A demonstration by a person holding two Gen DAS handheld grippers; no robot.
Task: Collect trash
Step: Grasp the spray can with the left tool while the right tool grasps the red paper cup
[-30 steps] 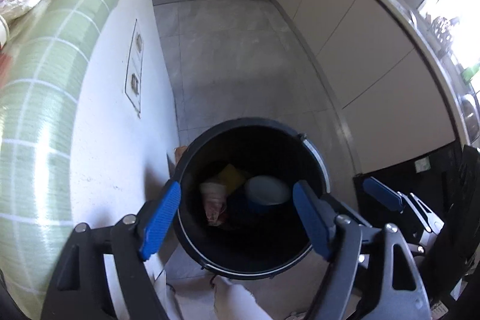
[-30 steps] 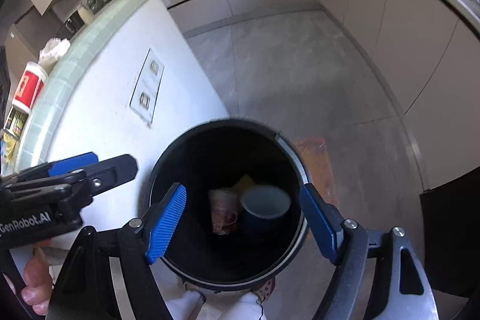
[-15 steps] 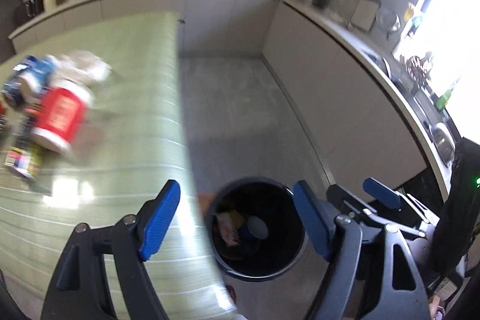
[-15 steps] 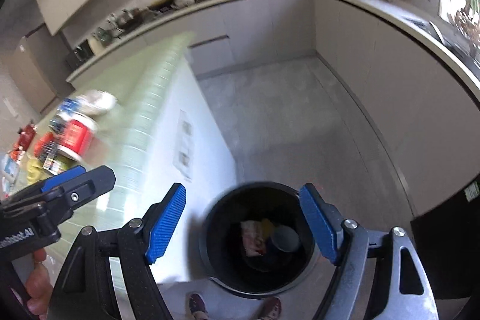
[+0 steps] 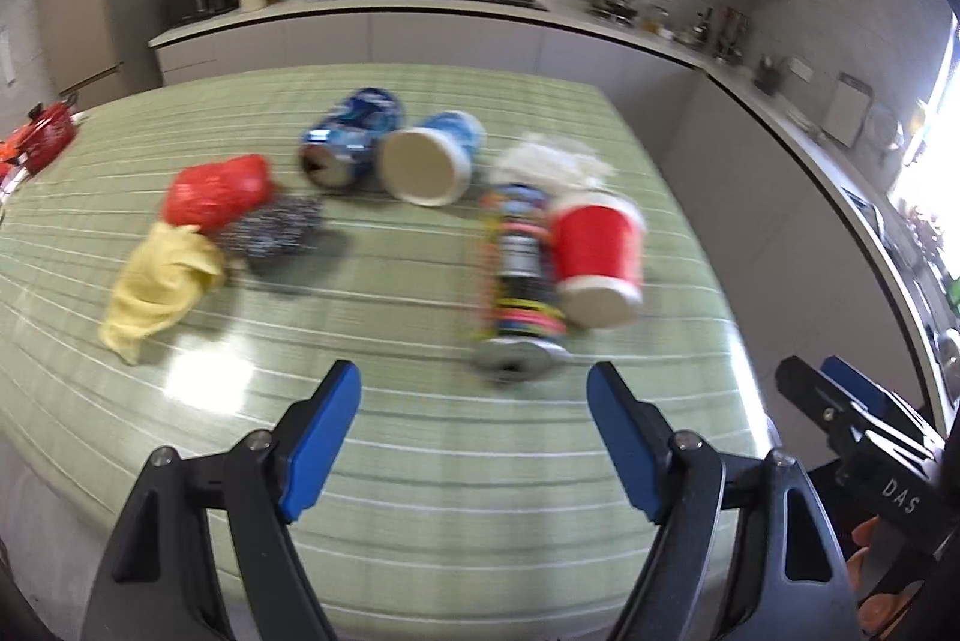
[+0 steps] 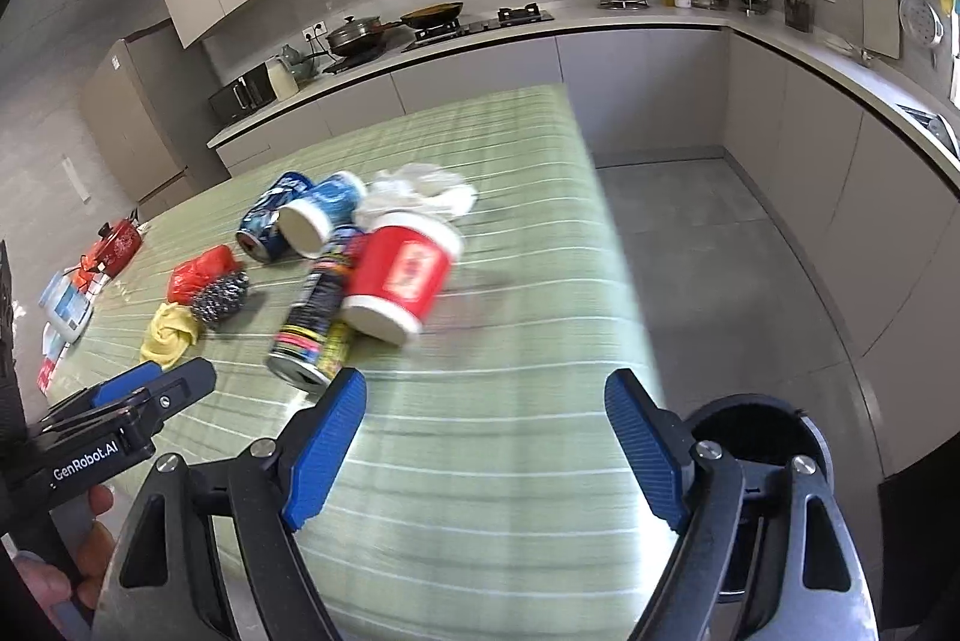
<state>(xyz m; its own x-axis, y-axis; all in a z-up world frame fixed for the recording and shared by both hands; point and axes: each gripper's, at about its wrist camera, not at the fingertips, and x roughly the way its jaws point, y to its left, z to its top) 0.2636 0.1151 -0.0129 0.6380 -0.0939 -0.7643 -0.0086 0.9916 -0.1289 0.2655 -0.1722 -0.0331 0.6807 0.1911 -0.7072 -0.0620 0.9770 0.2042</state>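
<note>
Trash lies on the green striped table [image 5: 420, 461]: a red paper cup [image 5: 594, 257] on its side beside a colourful can [image 5: 519, 275], a blue cup [image 5: 432, 158], a blue can [image 5: 351, 134], white crumpled paper [image 5: 549, 161], a red wrapper [image 5: 216, 188], a steel scourer [image 5: 276, 227] and a yellow rag [image 5: 159, 290]. My left gripper [image 5: 474, 437] is open and empty above the table's near part. My right gripper [image 6: 486, 446] is open and empty near the table's right edge. The black trash bin [image 6: 756, 425] stands on the floor behind the right finger.
Red and blue items [image 6: 114, 245] sit at the table's far left. Kitchen counters [image 6: 600, 23] with pans run along the back and right walls. Grey floor [image 6: 720, 245] lies right of the table. The left gripper shows in the right wrist view [image 6: 132, 401].
Both grippers have lifted from over the bin and turned toward the table. The view has swung from the bin's inside to the trash on the tabletop. Both stay open.
</note>
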